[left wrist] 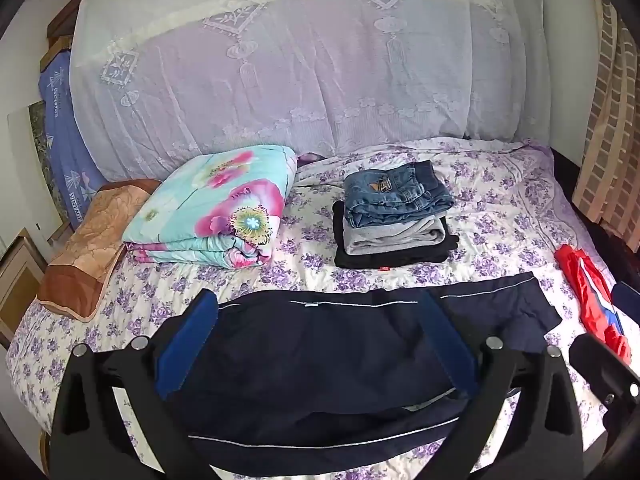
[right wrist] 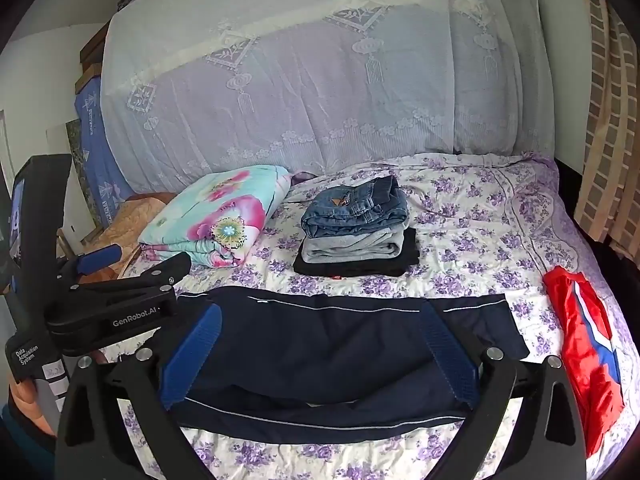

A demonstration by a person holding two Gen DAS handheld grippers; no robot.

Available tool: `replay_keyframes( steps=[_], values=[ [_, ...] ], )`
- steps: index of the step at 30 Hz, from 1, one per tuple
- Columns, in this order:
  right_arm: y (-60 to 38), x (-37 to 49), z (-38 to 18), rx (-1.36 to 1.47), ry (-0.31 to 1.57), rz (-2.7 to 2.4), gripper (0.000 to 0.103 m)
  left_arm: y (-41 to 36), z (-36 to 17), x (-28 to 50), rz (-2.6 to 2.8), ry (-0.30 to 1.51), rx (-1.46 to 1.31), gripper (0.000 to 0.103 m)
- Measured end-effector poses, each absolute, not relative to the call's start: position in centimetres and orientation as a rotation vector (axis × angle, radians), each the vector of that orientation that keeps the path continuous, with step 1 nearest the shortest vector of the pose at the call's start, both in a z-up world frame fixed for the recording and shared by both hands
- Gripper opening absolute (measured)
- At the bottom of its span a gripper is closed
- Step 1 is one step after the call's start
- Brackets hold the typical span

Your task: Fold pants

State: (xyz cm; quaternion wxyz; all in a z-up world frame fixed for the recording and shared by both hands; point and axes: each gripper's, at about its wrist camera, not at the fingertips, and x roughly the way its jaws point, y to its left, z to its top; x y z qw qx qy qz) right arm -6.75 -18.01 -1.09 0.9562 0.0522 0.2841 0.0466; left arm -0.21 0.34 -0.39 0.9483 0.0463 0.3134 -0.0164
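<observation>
Both grippers, left (left wrist: 316, 332) and right (right wrist: 318, 344), gape empty above the pants (right wrist: 320, 360); pinch their near edge, fold toward the stack (right wrist: 356, 232).

We see our left gripper (right wrist: 132, 264) and right gripper (right wrist: 320, 344): black frames, silver screws, blue ribbed pads, white "GenRobot.AI" lettering.
</observation>
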Motion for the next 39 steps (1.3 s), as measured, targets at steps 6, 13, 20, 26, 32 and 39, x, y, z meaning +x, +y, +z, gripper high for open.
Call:
replay_keyframes(
  steps=[6, 13, 20, 26, 32, 39],
  values=[
    [-18.2, -6.6, -1.5, 0.101, 0.579, 0.093, 0.099, 0.3, -0.6, 0.0, -0.034, 0.650, 0.098, 0.098],
    [-18.8, -6.5, -1.7, 0.108, 0.585, 0.089, 0.099, 0.2, -0.9, 0.3, -0.038, 0.656, 0.097, 0.098],
    [-18.9, -6.3, -1.8, 0.101, 0.592, 0.080, 0.099, 0.0, -1.2, 0.4, -0.039, 0.659, 0.100, 0.098],
    [-19.1, -6.3, -1.9, 0.102, 0.593, 0.080, 0.099, -0.1, -1.5, 0.6, -0.043, 0.662, 0.101, 0.098],
    [-19.4, -6.2, -2.1, 0.105, 0.594, 0.081, 0.099, -0.2, -1.5, 0.6, -0.040, 0.661, 0.102, 0.098],
    [-19.2, -6.1, -2.1, 0.103, 0.596, 0.086, 0.099, -0.3, -1.6, 0.5, -0.027, 0.651, 0.113, 0.098]
  ],
)
